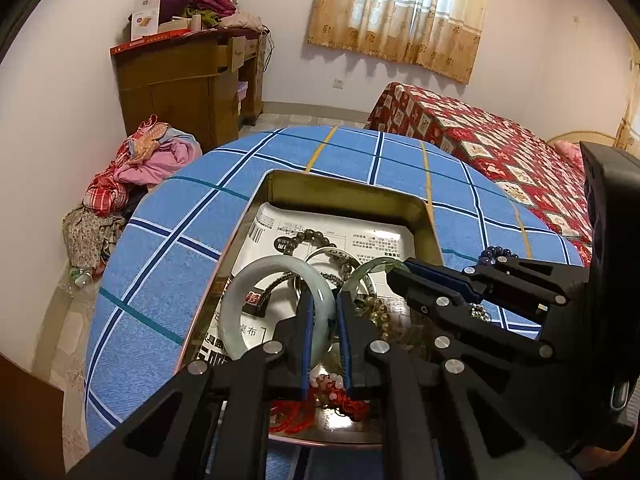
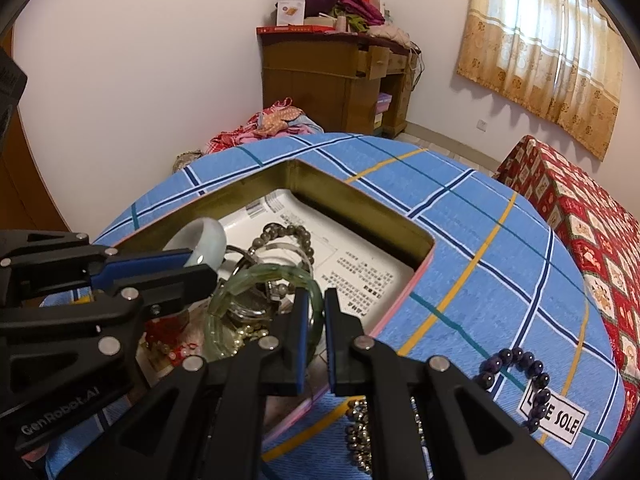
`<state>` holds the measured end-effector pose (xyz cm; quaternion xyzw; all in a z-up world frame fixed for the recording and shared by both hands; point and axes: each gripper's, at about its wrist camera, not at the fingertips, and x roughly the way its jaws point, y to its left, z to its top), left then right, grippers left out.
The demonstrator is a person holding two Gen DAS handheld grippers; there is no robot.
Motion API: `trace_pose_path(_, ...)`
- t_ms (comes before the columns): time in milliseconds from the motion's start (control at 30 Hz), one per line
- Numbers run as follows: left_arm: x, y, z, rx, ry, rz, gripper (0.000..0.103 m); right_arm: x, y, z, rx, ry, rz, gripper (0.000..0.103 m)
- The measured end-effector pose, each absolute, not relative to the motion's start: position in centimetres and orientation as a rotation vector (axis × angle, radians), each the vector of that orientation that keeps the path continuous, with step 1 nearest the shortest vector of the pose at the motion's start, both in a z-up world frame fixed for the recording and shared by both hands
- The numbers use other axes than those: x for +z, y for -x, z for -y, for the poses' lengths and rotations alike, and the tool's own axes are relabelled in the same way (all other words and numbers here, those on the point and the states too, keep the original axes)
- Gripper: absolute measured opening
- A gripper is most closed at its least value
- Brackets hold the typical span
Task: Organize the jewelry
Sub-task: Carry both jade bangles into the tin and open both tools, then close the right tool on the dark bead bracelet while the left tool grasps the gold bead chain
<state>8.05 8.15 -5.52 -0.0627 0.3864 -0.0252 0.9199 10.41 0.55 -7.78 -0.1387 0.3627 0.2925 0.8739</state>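
Note:
An open metal tin lined with printed paper holds tangled jewelry. My left gripper is shut on the rim of a pale white jade bangle and holds it on edge over the tin. In the right wrist view it enters from the left with that bangle. My right gripper is shut on a translucent green bangle, which tilts up over the pile. In the left wrist view the right gripper comes in from the right. A dark bead bracelet lies on the paper.
The tin sits on a round table with a blue plaid cloth. A purple bead bracelet and a metallic bead strand lie on the cloth right of the tin. A red-covered bed, a wooden desk and a clothes pile stand beyond.

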Motion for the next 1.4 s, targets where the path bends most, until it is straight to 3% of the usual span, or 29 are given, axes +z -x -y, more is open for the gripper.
trace_pose_path(300, -4.7, -7.6, -8.4, -0.03, 0.123, -0.745, 0.013, -7.8, -10.4, -0.5, 0.615, 0.273, -0.754, 0.014)
trace_pose_path(367, -4.1, -7.5, -8.5, -0.03, 0.126, -0.728, 0.025, -7.5, -10.1, -0.3, 0.622, 0.261, -0.747, 0.028)
trace_pose_path(400, -3.9, -7.3, -8.6, -0.022, 0.129, -0.715, 0.046, -7.3, -9.9, -0.2, 0.62, 0.258, -0.739, 0.033)
trace_pose_path(433, -3.6, -7.2, -8.7, -0.007, 0.13, -0.7, 0.067, -7.0, -9.7, 0.0, 0.62, 0.251, -0.728, 0.045)
trace_pose_path(467, -3.4, -7.0, -8.7, 0.005, 0.13, -0.685, 0.073, -6.7, -9.6, 0.3, 0.619, 0.244, -0.72, 0.054)
trace_pose_path(633, -2.9, -6.7, -8.0, -0.004, 0.122, -0.672, 0.074, -5.8, -9.0, 2.9, 0.59, 0.228, -0.711, 0.057)
trace_pose_path(733, -2.6, -6.6, -6.7, -0.017, 0.104, -0.67, 0.074, -5.8, -9.1, 6.1, 0.528, 0.191, -0.713, 0.065)
trace_pose_path(1000, -2.8, -7.1, -2.2, -0.067, 0.024, -0.697, 0.074, -7.6, -12.3, 14.2, 0.272, 0.097, -0.798, 0.064)
trace_pose_path(1100, -3.1, -7.5, -0.4, -0.084, -0.014, -0.71, 0.074, -8.4, -13.8, 15.4, 0.226, 0.086, -0.829, 0.061)
trace_pose_path(1167, -3.3, -7.7, 0.7, -0.099, -0.036, -0.714, 0.074, -8.7, -14.5, 15.7, 0.22, 0.082, -0.856, 0.053)
trace_pose_path(1400, -4.8, -8.2, 2.9, -0.128, -0.068, -0.756, 0.074, -10.4, -16.4, 15.4, 0.232, 0.107, -0.961, 0.046)
